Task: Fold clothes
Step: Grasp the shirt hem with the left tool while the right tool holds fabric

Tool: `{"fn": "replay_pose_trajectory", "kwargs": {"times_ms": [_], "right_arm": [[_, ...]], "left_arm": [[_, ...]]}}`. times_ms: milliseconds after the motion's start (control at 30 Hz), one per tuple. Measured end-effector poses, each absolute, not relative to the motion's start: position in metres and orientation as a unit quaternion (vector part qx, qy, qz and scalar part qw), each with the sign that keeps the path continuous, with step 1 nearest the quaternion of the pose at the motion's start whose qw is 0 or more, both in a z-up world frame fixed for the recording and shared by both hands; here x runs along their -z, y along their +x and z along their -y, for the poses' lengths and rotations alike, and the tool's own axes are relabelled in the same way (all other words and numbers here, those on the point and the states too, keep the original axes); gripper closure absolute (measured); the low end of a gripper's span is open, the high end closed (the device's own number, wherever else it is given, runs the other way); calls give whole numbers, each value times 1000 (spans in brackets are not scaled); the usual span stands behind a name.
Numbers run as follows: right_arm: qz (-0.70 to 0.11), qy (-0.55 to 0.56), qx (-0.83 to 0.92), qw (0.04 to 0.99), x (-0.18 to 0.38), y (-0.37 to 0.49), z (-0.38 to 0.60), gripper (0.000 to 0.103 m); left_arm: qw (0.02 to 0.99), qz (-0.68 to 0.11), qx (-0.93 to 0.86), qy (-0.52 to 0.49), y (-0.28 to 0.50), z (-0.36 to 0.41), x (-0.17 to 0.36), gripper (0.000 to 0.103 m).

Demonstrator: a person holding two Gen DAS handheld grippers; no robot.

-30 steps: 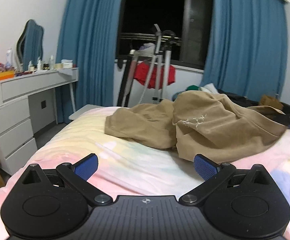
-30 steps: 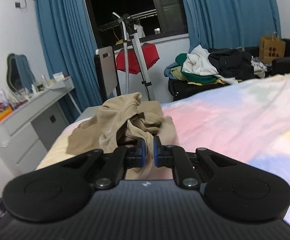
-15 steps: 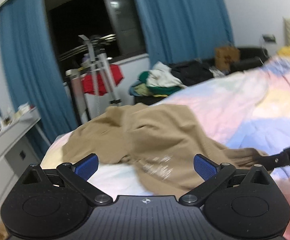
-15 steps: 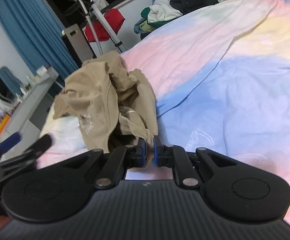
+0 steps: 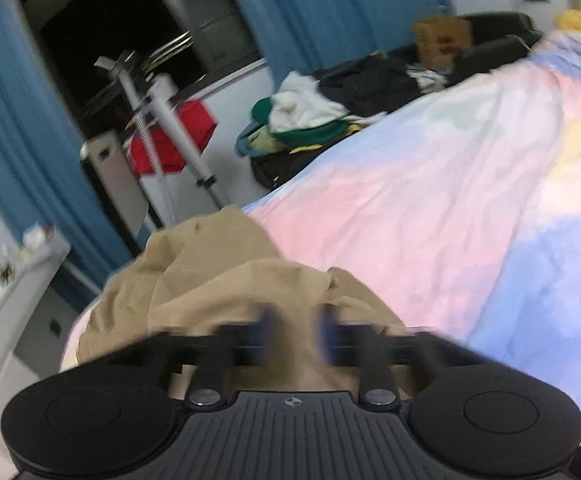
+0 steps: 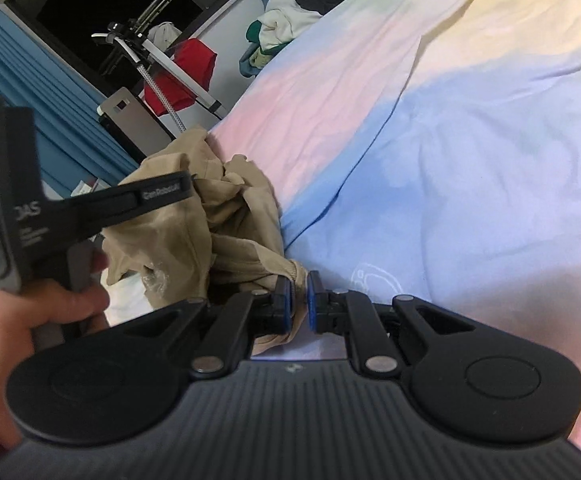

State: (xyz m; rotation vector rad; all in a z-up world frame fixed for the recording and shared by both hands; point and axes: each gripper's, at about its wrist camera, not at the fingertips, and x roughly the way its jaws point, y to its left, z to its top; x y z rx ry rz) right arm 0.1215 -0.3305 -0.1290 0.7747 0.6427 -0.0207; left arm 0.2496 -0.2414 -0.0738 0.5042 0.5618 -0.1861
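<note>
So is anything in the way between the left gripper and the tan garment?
Nothing visible. The left gripper, blurred by motion, is right at the tan garment on the bed, with no other object between them.

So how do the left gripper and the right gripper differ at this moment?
The right gripper appears sharp and is shut on a bunched edge of the tan garment. The left gripper is motion-blurred, its fingers apart with garment between them; whether it grips is unclear. Both point at the same garment on the pastel bedsheet.
</note>
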Motion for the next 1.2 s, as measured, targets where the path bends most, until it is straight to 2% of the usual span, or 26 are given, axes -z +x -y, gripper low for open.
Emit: {"fn": "replay_pose_trajectory", "kwargs": {"times_ms": [67, 133, 467, 567, 700, 800, 900, 967, 1100, 1167, 1200], "right_arm": [[-300, 373, 5, 878, 128, 120, 332, 91], [-284, 372, -3, 884, 125, 117, 333, 91], [-214, 305, -43, 927, 86, 98, 312, 92], [-219, 260, -62, 938, 80, 95, 293, 91], [-273, 202, -80, 937, 82, 99, 269, 91], [-331, 166, -72, 926, 92, 100, 259, 91], [-387, 188, -57, 901, 108, 100, 265, 91], [-391, 199, -42, 897, 111, 99, 269, 90], [-362, 173, -36, 915, 101, 94, 259, 87], [-350, 143, -40, 925, 98, 93, 246, 78], [-343, 124, -39, 930, 96, 92, 236, 68]], "left_arm": [[940, -271, 80, 191, 246, 221, 62, 101], [948, -256, 75, 175, 234, 204, 51, 102], [947, -303, 31, 104, 144, 71, 45, 102], [944, -317, 18, 85, 118, 32, 44, 101], [927, -354, 34, 115, 117, 24, 67, 100], [930, -333, 53, 148, 112, 23, 67, 90], [937, -287, 86, 178, 102, 26, 58, 72], [939, -258, 115, 197, 99, 29, 52, 56], [928, -252, 162, 221, 120, 44, 50, 53], [924, -250, 185, 223, 130, 52, 52, 52], [923, -252, 195, 217, 135, 52, 54, 52]]}}
